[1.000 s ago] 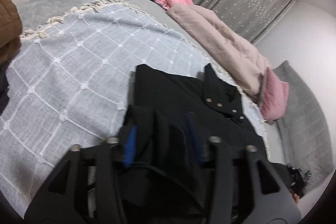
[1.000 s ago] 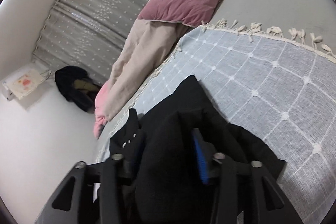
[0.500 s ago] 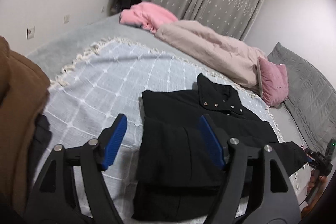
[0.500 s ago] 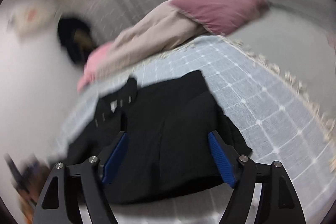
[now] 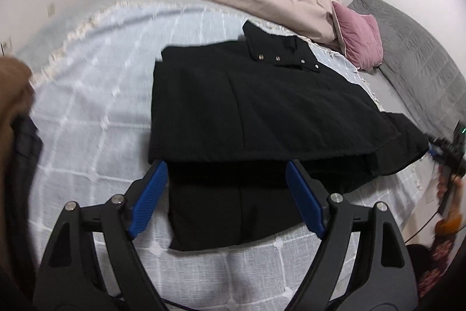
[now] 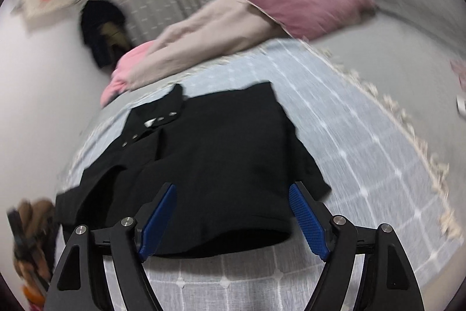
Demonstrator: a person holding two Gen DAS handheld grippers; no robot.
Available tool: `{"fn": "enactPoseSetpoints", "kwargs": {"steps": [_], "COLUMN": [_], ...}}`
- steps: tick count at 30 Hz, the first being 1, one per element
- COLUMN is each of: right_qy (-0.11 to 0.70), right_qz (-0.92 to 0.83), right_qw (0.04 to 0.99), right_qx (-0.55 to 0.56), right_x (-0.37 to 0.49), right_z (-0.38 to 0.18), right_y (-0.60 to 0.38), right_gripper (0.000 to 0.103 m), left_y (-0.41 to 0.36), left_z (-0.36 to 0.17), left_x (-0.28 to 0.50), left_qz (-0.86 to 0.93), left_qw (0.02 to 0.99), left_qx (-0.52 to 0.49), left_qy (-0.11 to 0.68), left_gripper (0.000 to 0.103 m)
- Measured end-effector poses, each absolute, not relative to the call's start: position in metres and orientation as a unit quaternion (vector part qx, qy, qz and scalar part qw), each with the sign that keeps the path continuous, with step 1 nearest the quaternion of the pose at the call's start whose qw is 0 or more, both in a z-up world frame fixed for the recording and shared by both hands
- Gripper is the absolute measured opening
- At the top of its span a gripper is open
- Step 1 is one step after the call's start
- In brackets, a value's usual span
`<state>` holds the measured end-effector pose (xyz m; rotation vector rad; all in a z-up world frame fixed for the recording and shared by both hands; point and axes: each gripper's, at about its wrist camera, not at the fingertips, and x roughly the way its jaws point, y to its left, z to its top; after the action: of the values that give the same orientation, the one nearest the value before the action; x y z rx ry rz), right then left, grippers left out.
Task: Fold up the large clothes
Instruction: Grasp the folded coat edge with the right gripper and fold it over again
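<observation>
Black collared garment with metal snaps (image 5: 262, 107) is spread, partly folded, on a pale blue checked blanket with a fringed edge (image 5: 87, 107). Its long axis is judged to run from 9 to 3 o'clock before the left gripper (image 5: 225, 194), collar at 12. Both the left gripper and the right gripper (image 6: 233, 212) are held spread wide, nothing pinched, just above the near hem; neither is clearly nearer. Bare blanket is seen at 9 o'clock in the left view, at 3 in the right.
</observation>
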<state>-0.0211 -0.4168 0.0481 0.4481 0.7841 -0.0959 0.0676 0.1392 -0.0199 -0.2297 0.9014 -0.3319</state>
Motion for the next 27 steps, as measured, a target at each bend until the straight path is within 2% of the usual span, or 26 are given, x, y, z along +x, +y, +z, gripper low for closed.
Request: {"fn": "enactPoseSetpoints", "kwargs": {"steps": [4,7,14,17,21,24,27], "right_qy": [0.426,0.439,0.464,0.436,0.338,0.265,0.234], "right_qz": [-0.038,0.023,0.183,0.191,0.182,0.12,0.086], "right_qw": [0.853,0.826,0.778,0.79,0.816,0.872,0.901], "right_qx": [0.3,0.352,0.381,0.385,0.433,0.395,0.355], "right_x": [-0.01,-0.002,0.054,0.075,0.091,0.084,0.075], "right_z": [0.016,0.002,-0.01,0.001,0.026,0.05,0.06], "right_y": [-0.439,-0.439,-0.384,-0.376,-0.39,-0.401,-0.405], "right_gripper": [0.08,0.08,0.08,0.08,0.081,0.081,0.081], "left_y": [0.137,0.114,0.058,0.034,0.009,-0.001,-0.01], "left_z": [-0.019,-0.014,-0.018,-0.022,-0.026,-0.031,-0.036], "left_x": [0.071,0.062,0.056,0.06,0.066,0.073,0.081], "left_qz": [-0.196,-0.236,-0.315,-0.332,-0.341,-0.341,-0.329], "left_qw": [0.868,0.87,0.841,0.826,0.816,0.811,0.81], "left_qx": [-0.134,-0.073,-0.004,0.023,0.045,0.045,0.052], "left_qy": [0.437,0.427,0.44,0.455,0.465,0.473,0.483], "left_gripper": [0.082,0.082,0.082,0.082,0.082,0.082,0.082]}}
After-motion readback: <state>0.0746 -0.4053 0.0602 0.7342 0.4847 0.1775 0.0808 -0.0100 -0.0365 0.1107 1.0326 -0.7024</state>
